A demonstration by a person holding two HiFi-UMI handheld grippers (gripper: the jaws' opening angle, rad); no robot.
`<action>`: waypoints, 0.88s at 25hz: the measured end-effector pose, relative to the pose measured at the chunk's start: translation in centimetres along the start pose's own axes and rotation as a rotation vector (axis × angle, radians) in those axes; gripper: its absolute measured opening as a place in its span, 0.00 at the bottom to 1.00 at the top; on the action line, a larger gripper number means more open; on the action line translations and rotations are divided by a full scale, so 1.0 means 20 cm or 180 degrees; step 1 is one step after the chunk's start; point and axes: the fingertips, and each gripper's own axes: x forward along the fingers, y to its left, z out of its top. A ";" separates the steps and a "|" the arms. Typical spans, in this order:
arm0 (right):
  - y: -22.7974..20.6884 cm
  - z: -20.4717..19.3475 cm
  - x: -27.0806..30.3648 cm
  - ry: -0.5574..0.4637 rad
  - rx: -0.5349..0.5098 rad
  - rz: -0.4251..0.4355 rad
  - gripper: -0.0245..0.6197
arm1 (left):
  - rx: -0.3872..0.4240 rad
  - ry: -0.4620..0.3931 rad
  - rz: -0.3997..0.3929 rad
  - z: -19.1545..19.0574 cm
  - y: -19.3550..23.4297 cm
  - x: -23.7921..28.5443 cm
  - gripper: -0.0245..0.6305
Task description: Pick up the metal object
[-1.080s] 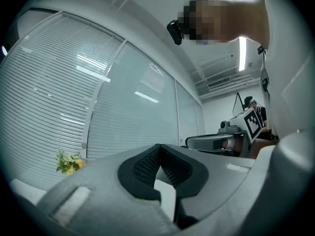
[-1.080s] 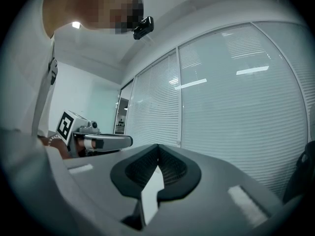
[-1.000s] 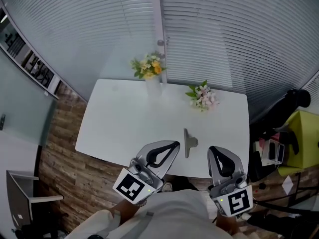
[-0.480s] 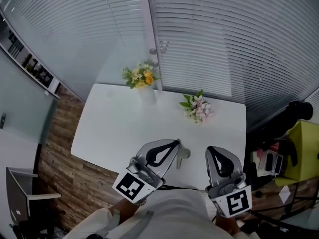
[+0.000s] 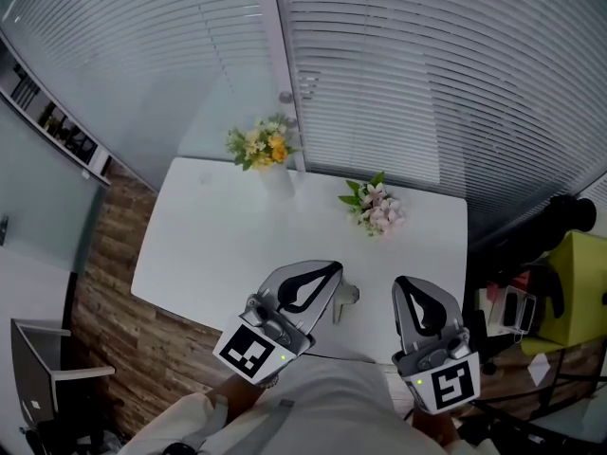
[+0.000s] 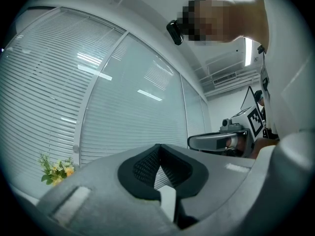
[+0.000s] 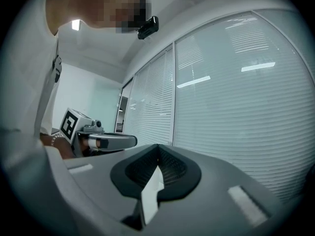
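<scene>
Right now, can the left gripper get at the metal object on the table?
Probably yes: the metal object lies near the front edge of the table, just beside the left gripper, with nothing between. Its jaws are shut, though, and must open first.

The left gripper (image 5: 331, 272) hides much of the metal object (image 5: 348, 298)

White table (image 5: 209, 245), closed slatted blinds (image 5: 427, 74) along the wall, wood-plank floor (image 5: 114, 316), ceiling strip light (image 6: 247, 52).
</scene>
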 end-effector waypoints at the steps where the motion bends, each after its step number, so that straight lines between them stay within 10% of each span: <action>1: 0.00 0.01 0.01 -0.0004 0.0000 -0.0015 0.05 | -0.0003 -0.0006 -0.0015 0.00 0.01 0.00 0.04; 22: 0.07 -0.09 0.15 0.0169 -0.0103 -0.0187 0.08 | -0.0030 0.0017 -0.0236 0.02 0.13 -0.10 0.04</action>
